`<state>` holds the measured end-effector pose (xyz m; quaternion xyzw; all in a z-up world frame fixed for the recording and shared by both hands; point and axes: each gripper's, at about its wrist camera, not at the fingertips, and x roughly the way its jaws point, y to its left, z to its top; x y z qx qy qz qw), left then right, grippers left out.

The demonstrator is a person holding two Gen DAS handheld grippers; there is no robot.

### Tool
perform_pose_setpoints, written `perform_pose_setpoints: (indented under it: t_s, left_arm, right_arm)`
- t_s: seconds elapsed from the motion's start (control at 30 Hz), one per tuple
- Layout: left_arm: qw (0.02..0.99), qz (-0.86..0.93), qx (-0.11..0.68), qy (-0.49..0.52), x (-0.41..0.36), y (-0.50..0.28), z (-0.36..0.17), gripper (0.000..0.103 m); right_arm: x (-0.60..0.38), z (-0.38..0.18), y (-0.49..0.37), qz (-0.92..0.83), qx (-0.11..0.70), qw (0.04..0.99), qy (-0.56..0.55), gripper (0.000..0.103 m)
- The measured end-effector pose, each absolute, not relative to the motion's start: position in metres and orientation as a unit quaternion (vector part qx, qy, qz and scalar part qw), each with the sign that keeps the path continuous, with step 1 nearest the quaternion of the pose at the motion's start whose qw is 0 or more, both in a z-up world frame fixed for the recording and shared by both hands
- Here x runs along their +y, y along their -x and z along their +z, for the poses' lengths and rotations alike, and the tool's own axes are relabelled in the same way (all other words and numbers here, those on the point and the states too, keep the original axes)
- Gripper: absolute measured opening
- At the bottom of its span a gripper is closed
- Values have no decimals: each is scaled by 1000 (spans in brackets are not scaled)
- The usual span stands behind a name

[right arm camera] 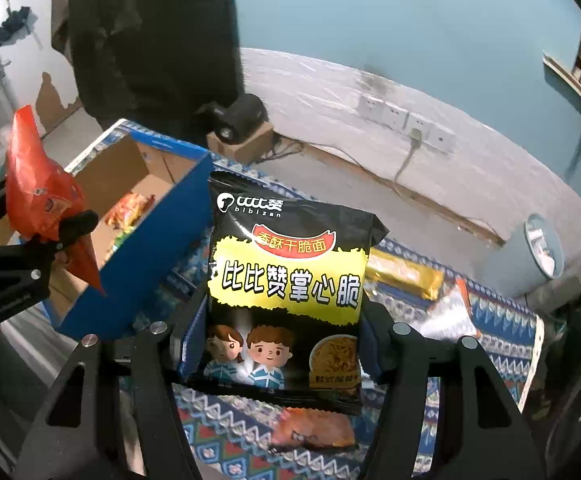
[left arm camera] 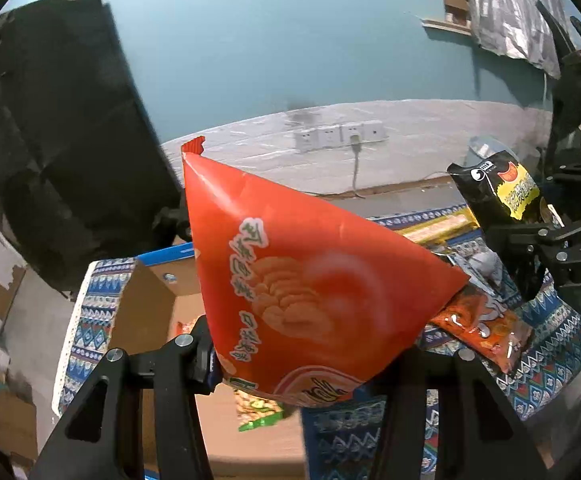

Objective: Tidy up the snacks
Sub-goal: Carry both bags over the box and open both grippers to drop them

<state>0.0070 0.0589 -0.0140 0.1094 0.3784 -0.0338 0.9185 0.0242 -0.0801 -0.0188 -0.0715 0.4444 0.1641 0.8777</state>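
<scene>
box floor: partly hidden behind the red bag [left arm camera: 310,280] and the blue wall [right arm camera: 138,264]
green packet [left arm camera: 260,412]: mostly covered, print unreadable
orange packet [right arm camera: 314,428]: blurred, top under the black bag [right arm camera: 286,292]
gold packet [right arm camera: 406,276]: left end hidden behind black bag

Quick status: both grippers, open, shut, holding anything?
Left gripper: shut on puffy red-orange snack bag.
Right gripper: shut on black-and-yellow noodle snack packet.
</scene>
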Motion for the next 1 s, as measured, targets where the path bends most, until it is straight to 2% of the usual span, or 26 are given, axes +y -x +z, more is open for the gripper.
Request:
perform_pose_setpoints:
  t_s: [1.0]
  left_arm:
    - [910,65,404,-60,172,-15,-38,52]
  right_arm:
    - [63,-27,-66,254,450,849,114,62]
